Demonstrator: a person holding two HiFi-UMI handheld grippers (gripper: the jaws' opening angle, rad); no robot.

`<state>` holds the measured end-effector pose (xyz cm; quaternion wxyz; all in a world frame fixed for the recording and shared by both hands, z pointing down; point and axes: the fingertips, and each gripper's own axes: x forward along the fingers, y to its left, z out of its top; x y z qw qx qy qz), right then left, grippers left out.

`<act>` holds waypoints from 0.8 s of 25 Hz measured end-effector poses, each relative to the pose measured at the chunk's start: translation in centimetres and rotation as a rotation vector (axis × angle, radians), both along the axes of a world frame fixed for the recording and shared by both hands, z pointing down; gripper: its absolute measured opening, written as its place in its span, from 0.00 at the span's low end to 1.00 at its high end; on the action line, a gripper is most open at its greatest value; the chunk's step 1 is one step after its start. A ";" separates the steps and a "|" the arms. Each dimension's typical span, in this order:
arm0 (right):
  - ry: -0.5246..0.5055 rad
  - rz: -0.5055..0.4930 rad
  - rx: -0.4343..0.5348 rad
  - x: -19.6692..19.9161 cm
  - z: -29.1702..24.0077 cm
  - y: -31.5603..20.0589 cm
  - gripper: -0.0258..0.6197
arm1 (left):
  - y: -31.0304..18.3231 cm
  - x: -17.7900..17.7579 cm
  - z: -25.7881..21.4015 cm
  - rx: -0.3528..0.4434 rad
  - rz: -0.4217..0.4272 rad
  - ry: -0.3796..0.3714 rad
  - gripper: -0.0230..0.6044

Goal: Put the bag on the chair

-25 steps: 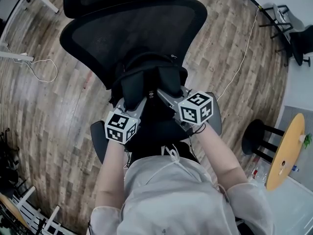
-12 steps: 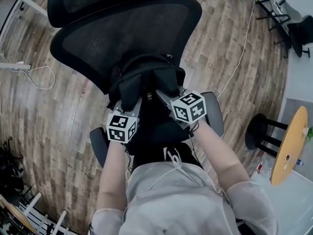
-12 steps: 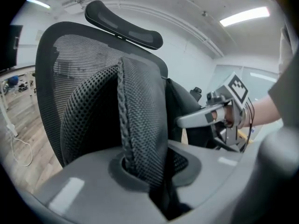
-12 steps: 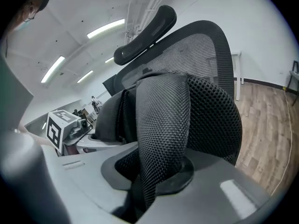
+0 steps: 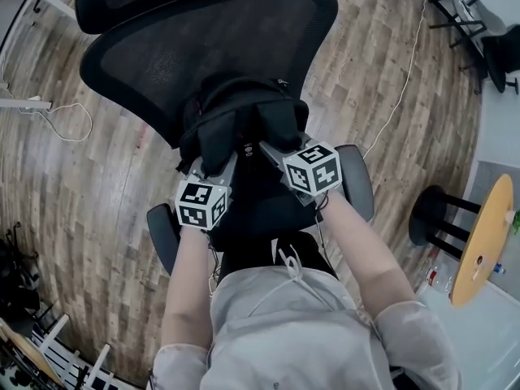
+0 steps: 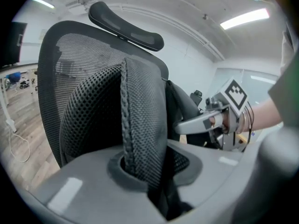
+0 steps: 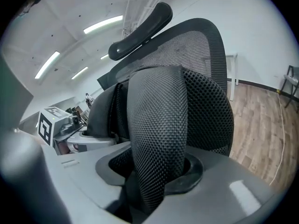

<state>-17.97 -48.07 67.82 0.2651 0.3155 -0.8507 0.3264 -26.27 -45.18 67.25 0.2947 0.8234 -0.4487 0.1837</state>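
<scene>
Two padded straps mark the turning point as a person sets a black bag (image 5: 244,124) down in front of the mesh backrest of an office chair (image 5: 187,47). Against the pictures from a second ago, both tools and the bag appear to have sunk slightly toward the chair's armrests (image 5: 357,181). The right tool (image 5: 262,149) has just been opening: its jaws stand spread, with the right strap (image 7: 159,134) running loose between them. The left tool (image 5: 221,167) has eased only a little wider and appears still to pinch the left strap (image 6: 140,125), which stands edge-on in its slot. Judged from this, the weight is probably passing to the chair's seat and the release is under way, with the left side yet to let go. The head view alone takes in the whole placement: the bag is upright and centred between the two armrests, leaning on the backrest. The bag and the tools hide where its base meets the seat. The two gripper views supply what that view cannot. They show each strap threaded through its jaws and the chair's headrest (image 6: 126,27) high above the bag. Each also shows the other tool, seen from its partner's side of the chair. Neither gripper view shows the seat.
</scene>
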 end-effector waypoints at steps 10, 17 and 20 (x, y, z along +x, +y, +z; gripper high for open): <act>0.061 0.025 0.068 0.8 0.2 1.4 0.66 | 1.4 -1.3 0.4 0.036 -0.129 -0.085 0.43; 0.102 0.090 0.122 3.3 -0.4 2.3 0.76 | 2.8 -2.3 -1.9 0.182 -0.203 -0.201 0.54; 0.122 0.113 0.162 4.4 -1.4 2.8 0.76 | 3.7 -2.4 -3.9 0.254 -0.231 -0.239 0.54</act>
